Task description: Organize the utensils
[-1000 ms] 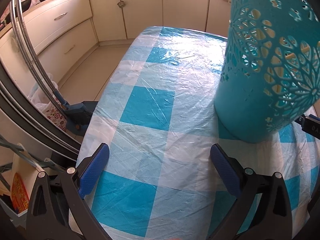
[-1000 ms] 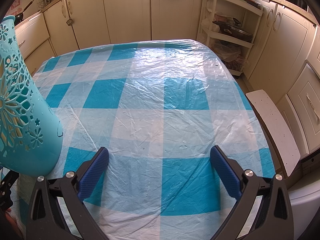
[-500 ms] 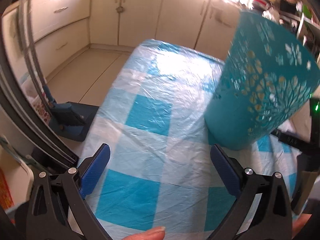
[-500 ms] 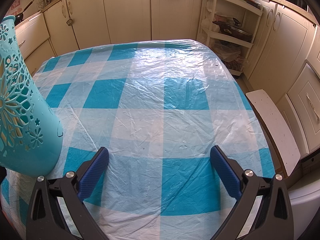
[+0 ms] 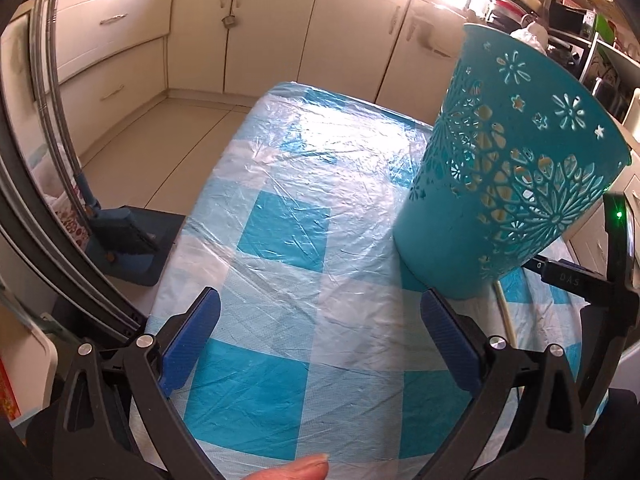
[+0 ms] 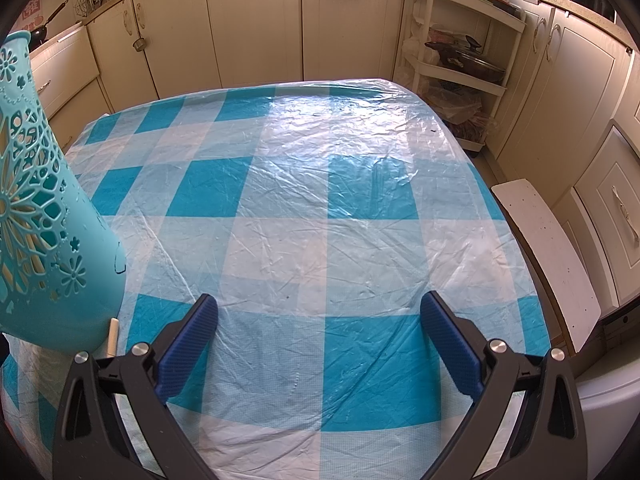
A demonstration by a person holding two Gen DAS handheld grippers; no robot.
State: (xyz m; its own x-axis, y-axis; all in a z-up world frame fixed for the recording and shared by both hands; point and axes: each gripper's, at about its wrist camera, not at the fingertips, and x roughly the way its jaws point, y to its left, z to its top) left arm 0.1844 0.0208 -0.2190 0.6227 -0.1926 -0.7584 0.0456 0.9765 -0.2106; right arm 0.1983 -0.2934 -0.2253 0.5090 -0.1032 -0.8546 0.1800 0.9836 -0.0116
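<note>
Left wrist view: the left gripper [image 5: 320,332] hovers low over a table covered with a blue-and-white checked plastic tablecloth [image 5: 280,236]. Its two blue-padded fingers [image 5: 192,334] are spread wide apart with nothing between them. Ahead and to the right, a teal plastic basket [image 5: 504,200] with cut-out flower patterns stands on the cloth, wider at the top than at the base. Pale shapes show through the cut-outs, but they cannot be identified. A thin pale stick [image 5: 505,312] lies on the cloth, emerging from beside the basket's base, near the right finger. At the bottom edge, a fingertip [image 5: 296,469] of the person is visible. At the far right, part of the other black gripper with a green light [image 5: 618,215] shows. Cream kitchen cabinets [image 5: 264,32] line the walls beyond the table, and a blue dustpan [image 5: 132,240] sits on the floor to the left.

Right wrist view: the right gripper [image 6: 320,332] also hovers over the checked tablecloth [image 6: 320,208], its blue-padded fingers [image 6: 450,338] wide apart and empty. The teal basket [image 6: 44,240] stands at the left edge of the view, on the near left part of the table. A short pale stick end [image 6: 113,336] pokes out at its base, just left of the gripper's left finger. To the right, a white shelf rack [image 6: 464,80] holds a lidded pan [image 6: 464,60], and a white bench seat [image 6: 548,256] stands just beside the table's right edge.
</note>
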